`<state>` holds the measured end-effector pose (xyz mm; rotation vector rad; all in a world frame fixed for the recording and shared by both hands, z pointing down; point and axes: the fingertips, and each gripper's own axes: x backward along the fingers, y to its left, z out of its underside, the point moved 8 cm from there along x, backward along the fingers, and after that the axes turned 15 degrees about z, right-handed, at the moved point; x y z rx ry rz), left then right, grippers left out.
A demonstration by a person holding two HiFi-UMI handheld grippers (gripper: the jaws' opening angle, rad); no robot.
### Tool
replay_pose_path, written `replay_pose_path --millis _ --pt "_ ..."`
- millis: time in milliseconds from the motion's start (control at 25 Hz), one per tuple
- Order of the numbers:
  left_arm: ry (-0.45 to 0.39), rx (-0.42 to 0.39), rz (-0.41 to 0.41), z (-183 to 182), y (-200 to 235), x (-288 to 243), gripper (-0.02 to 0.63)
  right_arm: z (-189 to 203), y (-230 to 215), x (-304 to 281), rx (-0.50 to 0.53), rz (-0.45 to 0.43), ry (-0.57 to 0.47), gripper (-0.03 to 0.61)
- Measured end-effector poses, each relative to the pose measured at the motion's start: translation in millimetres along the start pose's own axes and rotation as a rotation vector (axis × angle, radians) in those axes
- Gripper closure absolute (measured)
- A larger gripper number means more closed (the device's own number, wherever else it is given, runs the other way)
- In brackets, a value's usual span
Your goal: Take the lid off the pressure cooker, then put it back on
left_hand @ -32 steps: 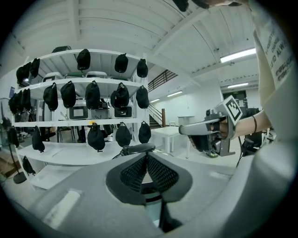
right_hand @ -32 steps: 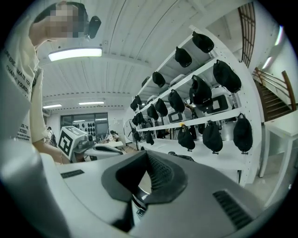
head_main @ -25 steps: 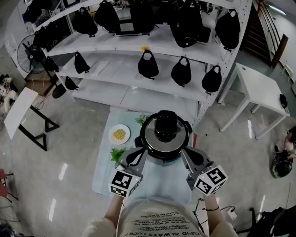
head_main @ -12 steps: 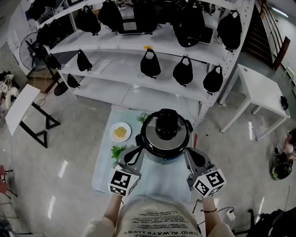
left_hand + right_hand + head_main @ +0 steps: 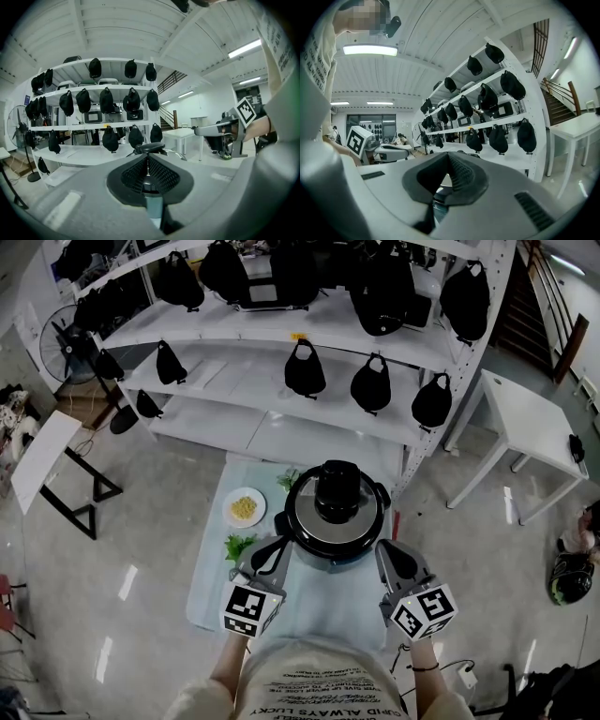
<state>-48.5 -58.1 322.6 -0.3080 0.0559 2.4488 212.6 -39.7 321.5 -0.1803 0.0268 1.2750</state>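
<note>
The pressure cooker (image 5: pixel 336 538) stands at the far right of a small pale worktop (image 5: pixel 211 592). Its steel lid (image 5: pixel 314 519) is seated on the pot, with the black knob (image 5: pixel 337 491) on top, so nothing inside can be seen.

The worktop stands on a glossy grey floor (image 5: pixel 141 549), with its far end up against a tall white shelving rack (image 5: pixel 281 432). The rack's tiers are lined with black bags (image 5: pixel 302 369). A white side table (image 5: pixel 525 418) is off to the right, and a fan (image 5: pixel 56 345) stands at the far left.

On the worktop, left of the cooker, a small white plate (image 5: pixel 244 509) holds a heap of yellow kernels. One leafy green sprig (image 5: pixel 236 547) lies just in front of the plate, and another (image 5: pixel 286 482) lies behind the cooker's left edge.

The left tongs (image 5: pixel 278 547) point at the cooker's near-left side and the right tongs (image 5: pixel 385 549) at its near-right side. Both tips are just beside the pot, and I cannot tell whether they touch it. On each pair the ribbed pads are pressed flat together with nothing between them.
</note>
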Motion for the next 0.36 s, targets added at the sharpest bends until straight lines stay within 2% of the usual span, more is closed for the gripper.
replay_pose_path --millis 360 --pt "0.013 0.004 0.001 2.9 -0.6 -2.1 0.583 4.0 -2.3 1.1 0.012 0.012 0.015 0.574"
